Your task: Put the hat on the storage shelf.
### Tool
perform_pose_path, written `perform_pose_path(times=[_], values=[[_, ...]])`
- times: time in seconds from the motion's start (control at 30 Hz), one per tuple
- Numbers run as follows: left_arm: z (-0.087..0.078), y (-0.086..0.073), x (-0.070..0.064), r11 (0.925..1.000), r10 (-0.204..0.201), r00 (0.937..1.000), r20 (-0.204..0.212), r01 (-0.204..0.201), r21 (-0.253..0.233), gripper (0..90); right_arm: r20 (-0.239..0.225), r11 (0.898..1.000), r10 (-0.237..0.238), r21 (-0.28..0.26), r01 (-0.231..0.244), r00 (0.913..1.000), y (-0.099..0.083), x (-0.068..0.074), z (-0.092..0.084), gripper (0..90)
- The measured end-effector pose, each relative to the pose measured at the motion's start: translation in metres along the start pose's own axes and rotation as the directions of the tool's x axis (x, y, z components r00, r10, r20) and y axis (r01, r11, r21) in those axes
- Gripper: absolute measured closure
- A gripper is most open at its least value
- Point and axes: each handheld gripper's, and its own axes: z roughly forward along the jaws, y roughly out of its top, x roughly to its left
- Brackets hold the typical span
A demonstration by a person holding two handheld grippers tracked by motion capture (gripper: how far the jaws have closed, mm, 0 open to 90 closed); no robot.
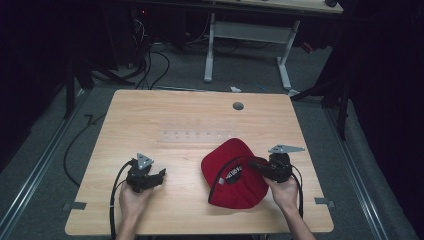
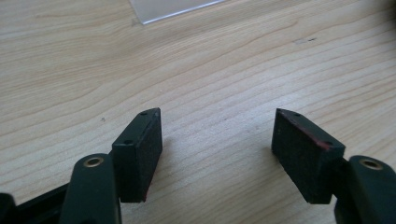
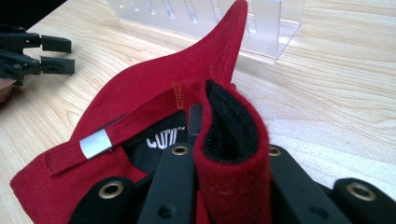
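Light wooden table (image 1: 165, 120) with rounded corners, a round grommet hole (image 1: 238, 106) near its 12 o'clock edge. Grey tape tabs (image 1: 74, 205) at its 8 and 4 o'clock edges. Grey carpeted floor (image 1: 185, 75). White-framed desk (image 1: 250, 30) stands beyond at 12 o'clock. Black cables (image 1: 150, 65) trail on the floor at 11 o'clock. Metal rails (image 1: 40, 165) run along 9 and 3 o'clock. Surroundings dark; the table is lit.

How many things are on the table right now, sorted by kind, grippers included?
Red cap: 1, pinched at its edge by the right gripper
Clear plastic rack: 1, lying behind the cap
Grippers: 2, the right one shut on the cap, the left gripper open over bare wood
Total: 4
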Motion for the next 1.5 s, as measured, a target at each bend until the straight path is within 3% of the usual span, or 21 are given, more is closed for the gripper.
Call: perform_pose_path(times=[0.33, 0.47, 0.5, 0.53, 0.63, 0.77, 0.8, 1.1, 1.27, 1.5], values=[[-0.017, 0.005, -0.027, 0.9999, 0.012, 0.9924, 0.123, -0.01, -0.009, 31.9, -0.026, 0.999, 0.028, -0.02, -0.028, 0.9993, 0.001, -0.002, -0.007, 83.2], [-0.025, 0.002, -0.05, 0.9964, 0.084, 0.9777, 0.192, -0.084, -0.008, 30.6, -0.039, 0.999, 0.031, -0.022, -0.032, 0.9988, 0.004, -0.002, -0.007, 83.2], [-0.025, 0.002, -0.05, 0.9964, 0.084, 0.9777, 0.192, -0.084, -0.008, 30.3, -0.041, 0.999, 0.028, -0.024, -0.029, 0.9988, 0.005, -0.002, -0.007, 83.2], [-0.028, 0.0, -0.058, 0.9944, 0.103, 0.9709, 0.216, -0.105, 0.002, 30.0, -0.045, 0.999, 0.033, -0.027, -0.034, 0.9984, 0.005, -0.001, -0.007, 83.2], [-0.031, -0.005, -0.068, 0.9901, 0.132, 0.9601, 0.247, -0.14, 0.012, 28.8, -0.055, 0.999, 0.04, -0.025, -0.042, 0.9977, 0.008, -0.001, -0.007, 83.2], [-0.034, -0.008, -0.077, 0.9883, 0.142, 0.9501, 0.278, -0.152, 0.013, 27.8, -0.06, 0.999, 0.033, -0.015, -0.034, 0.9977, 0.013, 0.002, -0.006, 83.2], [-0.035, -0.01, -0.081, 0.986, 0.155, 0.9431, 0.295, -0.166, 0.014, 27.6, -0.062, 0.999, 0.031, -0.013, -0.032, 0.9976, 0.014, 0.003, -0.005, 83.2], [-0.035, -0.017, -0.098, 0.9718, 0.21, 0.9142, 0.347, -0.234, 0.029, 24.8, -0.082, 0.999, 0.038, -0.003, -0.038, 0.9959, 0.02, 0.005, -0.003, 83.2], [-0.033, -0.019, -0.103, 0.9659, 0.234, 0.9078, 0.348, -0.258, 0.022, 23.5, -0.094, 0.999, 0.04, 0.012, -0.039, 0.9948, 0.023, 0.007, -0.002, 83.2], [-0.032, -0.02, -0.105, 0.9652, 0.241, 0.9036, 0.354, -0.261, 0.011, 22.2, -0.106, 0.999, 0.042, 0.031, -0.039, 0.9935, 0.025, 0.01, 0.003, 83.2]])
